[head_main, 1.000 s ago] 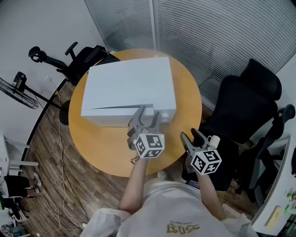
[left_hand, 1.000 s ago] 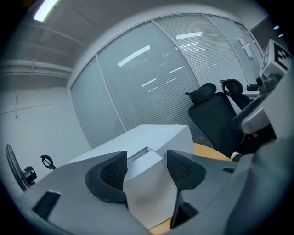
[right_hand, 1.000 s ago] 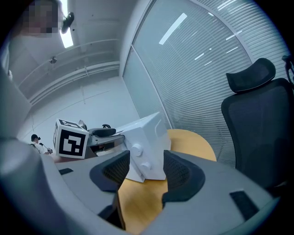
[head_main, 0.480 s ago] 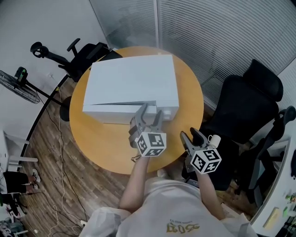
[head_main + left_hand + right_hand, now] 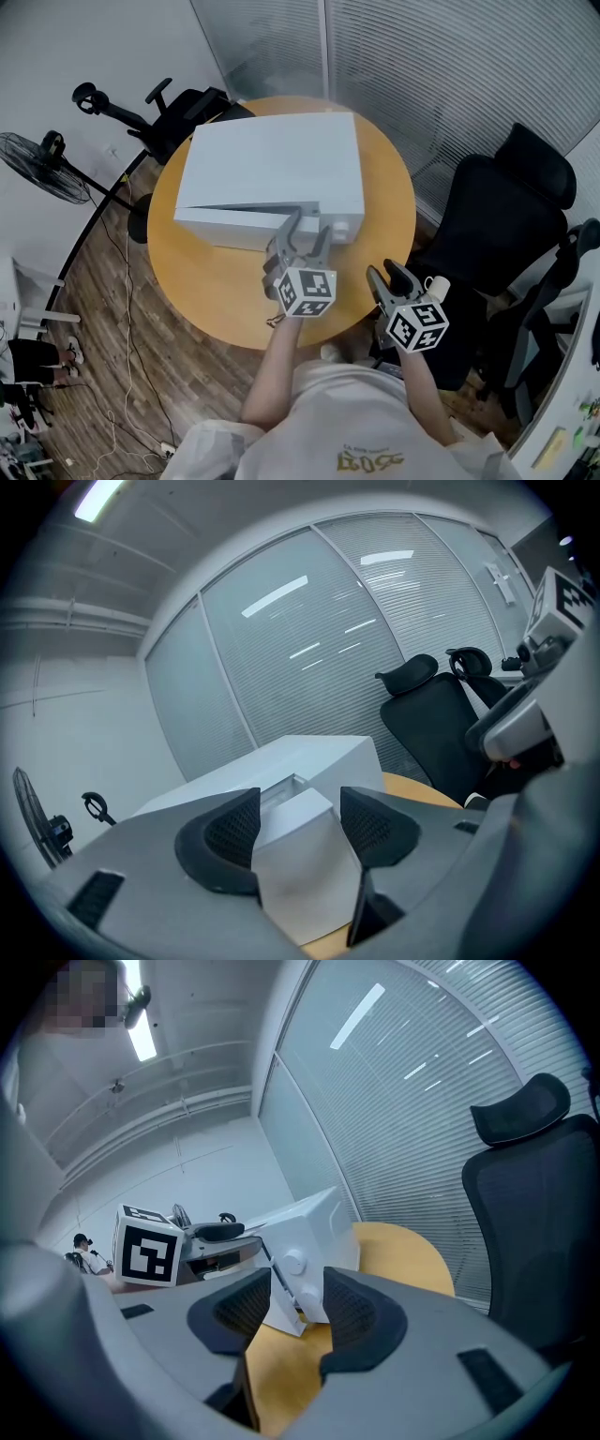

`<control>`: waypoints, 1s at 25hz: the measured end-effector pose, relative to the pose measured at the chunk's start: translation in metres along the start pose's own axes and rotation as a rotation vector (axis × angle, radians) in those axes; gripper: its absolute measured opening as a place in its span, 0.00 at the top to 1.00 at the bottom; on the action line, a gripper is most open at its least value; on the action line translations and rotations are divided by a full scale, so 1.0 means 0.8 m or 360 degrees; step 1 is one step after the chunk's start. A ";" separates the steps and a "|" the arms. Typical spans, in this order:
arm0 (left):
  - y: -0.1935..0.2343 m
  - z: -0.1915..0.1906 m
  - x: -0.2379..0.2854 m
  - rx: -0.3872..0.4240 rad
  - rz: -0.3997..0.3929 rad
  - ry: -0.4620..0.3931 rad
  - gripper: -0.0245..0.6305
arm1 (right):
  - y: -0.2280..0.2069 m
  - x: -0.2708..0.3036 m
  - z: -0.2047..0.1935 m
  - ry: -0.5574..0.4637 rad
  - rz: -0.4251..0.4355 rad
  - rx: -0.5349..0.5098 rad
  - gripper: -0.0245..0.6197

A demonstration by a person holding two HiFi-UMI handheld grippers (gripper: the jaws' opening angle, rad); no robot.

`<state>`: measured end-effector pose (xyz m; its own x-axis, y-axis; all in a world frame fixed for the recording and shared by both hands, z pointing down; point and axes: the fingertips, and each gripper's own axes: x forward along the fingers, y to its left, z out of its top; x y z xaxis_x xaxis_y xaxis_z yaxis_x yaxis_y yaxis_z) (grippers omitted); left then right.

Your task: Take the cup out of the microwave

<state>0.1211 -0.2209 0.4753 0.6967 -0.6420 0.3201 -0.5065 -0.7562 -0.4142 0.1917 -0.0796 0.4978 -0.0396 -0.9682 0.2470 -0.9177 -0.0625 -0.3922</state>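
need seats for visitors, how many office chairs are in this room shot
3. The far chair stands beyond the table at its upper left, the near chair right of the table, the third chair partly cut off at the right edge. More may be hidden.

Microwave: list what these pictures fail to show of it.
- No view shows the cup: in the head view the microwave casing and door hide the cavity.
- Hold of the left gripper: its view shows the door between the jaws; whether the pads press is unclear.
- Markings on the knobs: too small in the right gripper view.
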 end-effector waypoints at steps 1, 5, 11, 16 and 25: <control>-0.001 0.000 -0.002 -0.0002 0.0002 0.0000 0.54 | 0.001 -0.001 0.000 0.0000 0.0006 -0.0002 0.68; -0.003 -0.004 -0.011 -0.0012 0.0016 0.0010 0.54 | 0.003 -0.007 -0.003 0.0006 0.0029 -0.0005 0.69; -0.008 -0.008 -0.025 -0.0037 0.0068 0.0046 0.55 | 0.001 -0.020 0.005 0.0013 0.0081 -0.0022 0.70; -0.008 -0.011 -0.033 -0.0040 0.0123 0.0075 0.56 | -0.003 -0.027 0.017 0.0013 0.0124 -0.0044 0.71; -0.008 -0.017 -0.052 -0.0052 0.0229 0.0107 0.58 | -0.009 -0.043 0.015 0.0055 0.0171 -0.0052 0.72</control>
<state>0.0881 -0.1912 0.4764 0.5806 -0.7502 0.3164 -0.6157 -0.6588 -0.4323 0.2040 -0.0484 0.4816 -0.1514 -0.9599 0.2360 -0.9198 0.0493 -0.3893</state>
